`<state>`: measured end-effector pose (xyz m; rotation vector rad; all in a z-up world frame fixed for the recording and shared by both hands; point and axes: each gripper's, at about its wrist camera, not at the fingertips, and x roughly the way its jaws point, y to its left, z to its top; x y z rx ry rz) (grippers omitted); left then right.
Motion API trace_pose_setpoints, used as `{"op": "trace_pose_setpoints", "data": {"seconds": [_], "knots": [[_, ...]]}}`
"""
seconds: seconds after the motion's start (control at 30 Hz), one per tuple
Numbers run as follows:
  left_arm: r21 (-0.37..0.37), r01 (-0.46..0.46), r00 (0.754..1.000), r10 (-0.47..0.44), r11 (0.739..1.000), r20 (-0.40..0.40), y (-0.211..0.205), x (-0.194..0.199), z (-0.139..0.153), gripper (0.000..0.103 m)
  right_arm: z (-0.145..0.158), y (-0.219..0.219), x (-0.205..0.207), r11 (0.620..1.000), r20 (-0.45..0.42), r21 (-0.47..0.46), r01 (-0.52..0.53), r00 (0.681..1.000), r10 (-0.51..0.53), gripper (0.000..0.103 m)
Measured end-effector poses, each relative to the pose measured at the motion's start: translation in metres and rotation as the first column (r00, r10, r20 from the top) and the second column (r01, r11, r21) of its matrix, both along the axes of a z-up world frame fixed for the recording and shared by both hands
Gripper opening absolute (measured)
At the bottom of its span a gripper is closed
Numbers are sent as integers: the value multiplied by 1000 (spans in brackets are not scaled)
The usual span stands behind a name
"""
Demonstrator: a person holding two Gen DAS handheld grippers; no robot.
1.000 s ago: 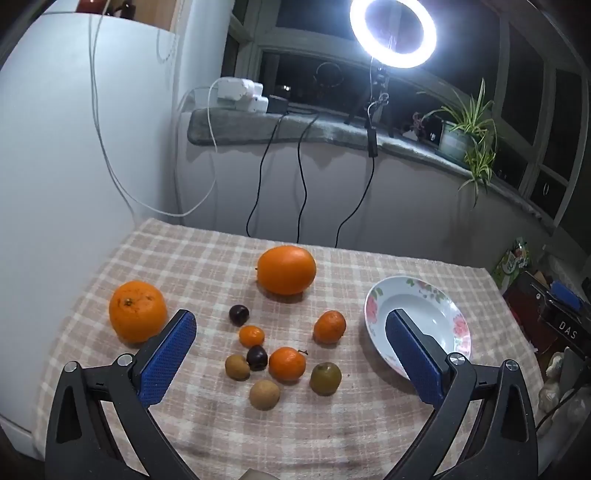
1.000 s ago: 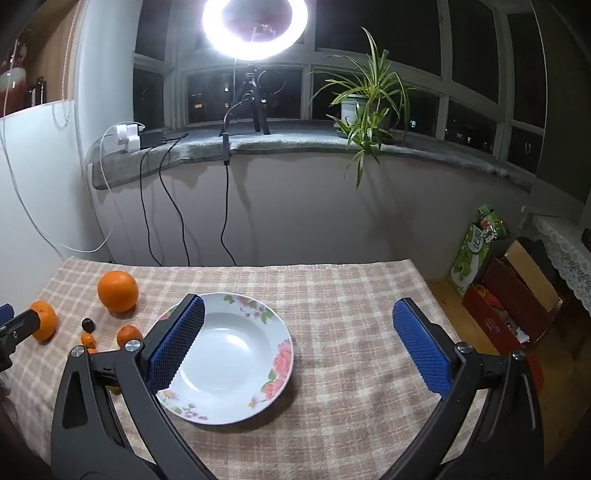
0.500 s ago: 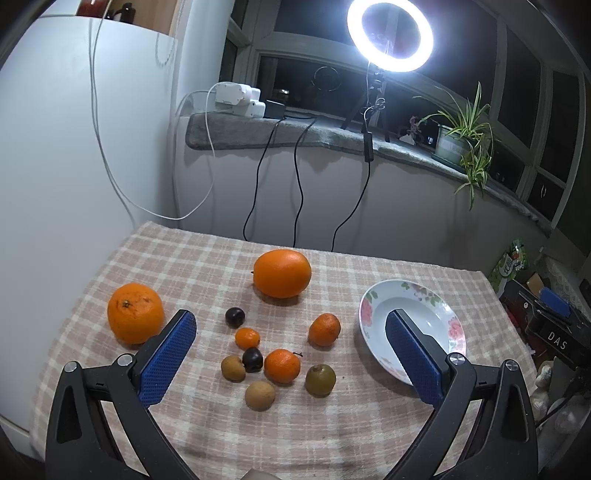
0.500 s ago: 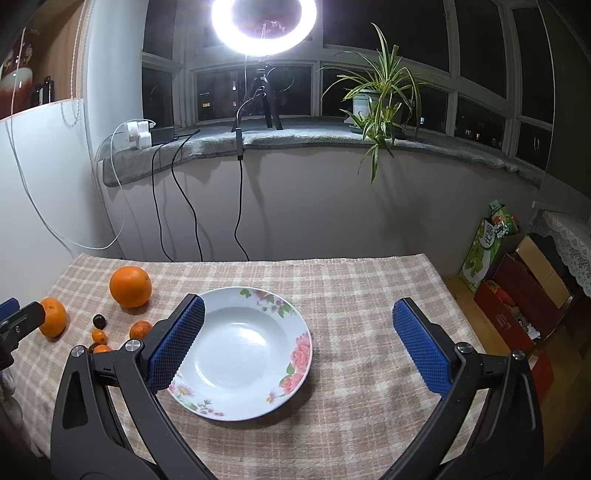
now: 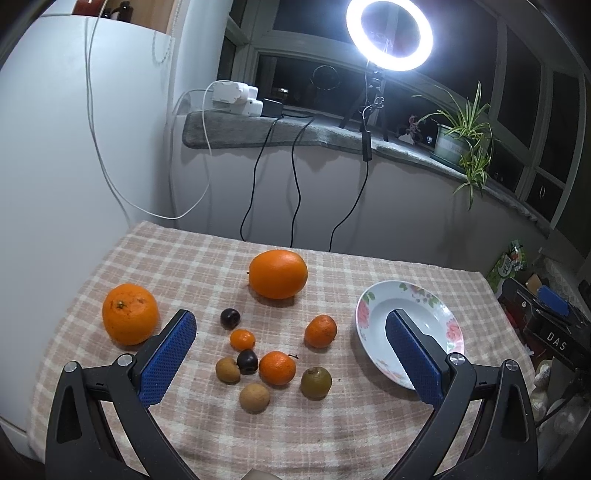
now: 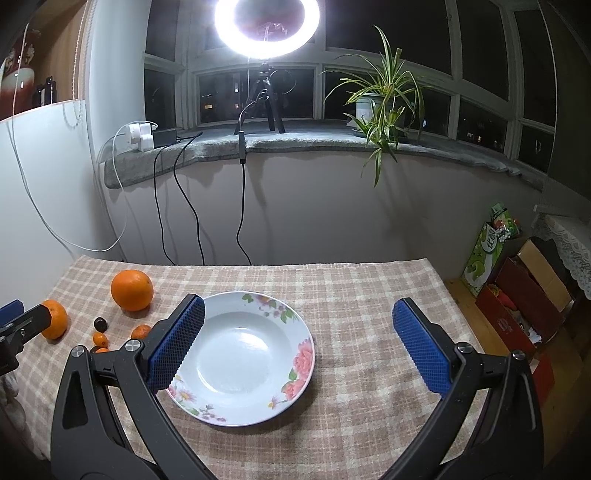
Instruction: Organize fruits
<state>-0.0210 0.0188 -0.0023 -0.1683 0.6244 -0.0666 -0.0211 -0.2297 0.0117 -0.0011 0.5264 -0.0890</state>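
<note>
Fruit lies scattered on a checked tablecloth (image 5: 207, 258): a big orange (image 5: 277, 273) at the back, another orange (image 5: 129, 314) at the left, and in the middle several small tangerines, two dark plums (image 5: 230, 318) and brownish kiwis (image 5: 254, 398). A white floral plate (image 5: 424, 302) sits empty to their right. My left gripper (image 5: 290, 354) hovers open above the small fruit, holding nothing. My right gripper (image 6: 297, 341) stands open over the plate (image 6: 255, 310), also holding nothing. The right wrist view shows the big orange (image 6: 132, 290) left of the plate.
A white cabinet (image 5: 55, 166) borders the table on the left. Cables (image 5: 295, 184) hang from the window sill behind the table, under a ring light (image 5: 389, 35) and a potted plant (image 6: 380, 107). Boxes (image 6: 524, 295) stand on the floor beyond the right edge.
Both views have shifted slightly: the fruit and plate sit a little lower and nearer the left in the left view, and the plate moved right in the right view. Both grippers stay open.
</note>
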Motion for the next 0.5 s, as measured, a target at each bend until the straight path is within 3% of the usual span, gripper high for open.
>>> {"op": "trace_pose_setpoints", "data": {"seconds": [0.5], "knots": [[7, 7, 1000, -7, 1000, -6, -3, 2, 0, 102, -4, 2, 5, 999, -2, 13, -30, 1000, 30, 103]]}}
